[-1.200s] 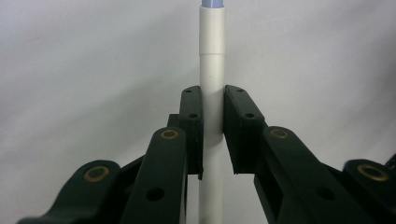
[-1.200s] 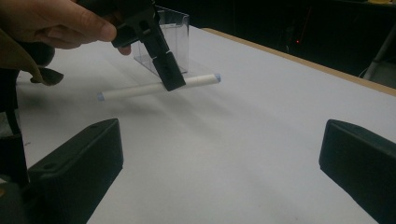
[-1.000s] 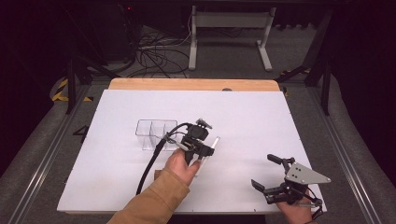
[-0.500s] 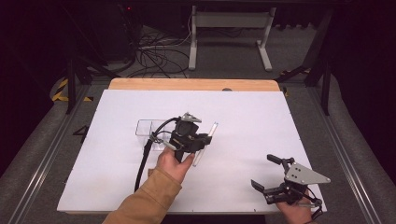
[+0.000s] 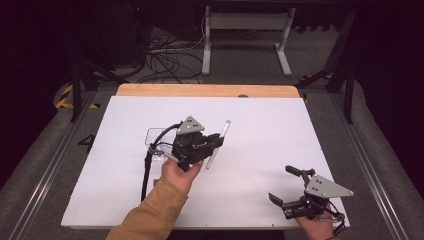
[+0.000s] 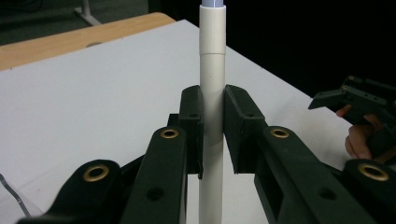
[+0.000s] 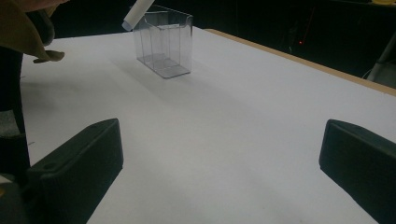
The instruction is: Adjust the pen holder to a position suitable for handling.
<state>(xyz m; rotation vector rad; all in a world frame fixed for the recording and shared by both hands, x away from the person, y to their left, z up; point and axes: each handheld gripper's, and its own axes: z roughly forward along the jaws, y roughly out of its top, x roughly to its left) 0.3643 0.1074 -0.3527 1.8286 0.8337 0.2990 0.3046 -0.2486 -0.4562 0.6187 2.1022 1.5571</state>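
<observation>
The white tube (image 5: 216, 143) is clamped between the jaws of the left gripper (image 5: 209, 146), above the white sheet (image 5: 260, 130), a little left of the table's middle. In the high view it slants from near to far, its far end tipped with a pale cap and pointing away from the person. In the left gripper view the tube (image 6: 212, 93) runs straight up between the two black pads (image 6: 192, 126), which press on it from both sides about midway along its length; a seam shows where a wider upper sleeve meets the lower barrel.

The left hand (image 5: 177, 172), in a tan sleeve (image 5: 150, 212), holds that gripper from the near side, its cable (image 5: 147, 170) looping down to the left. Just left of and beyond the gripper stands a clear box (image 5: 157, 137) with dividers; in the right gripper view the box (image 7: 163, 44) stands upright on the sheet, and the tube's end (image 7: 135, 16) shows at its upper left edge, though whether they touch cannot be told.

The right gripper (image 5: 290, 192) sits at the near right corner of the sheet, well apart from the tube, held by the right hand (image 5: 315, 227). Its jaws stand wide apart with nothing between them.

Beyond the sheet lies a strip of wooden tabletop (image 5: 205, 90).
</observation>
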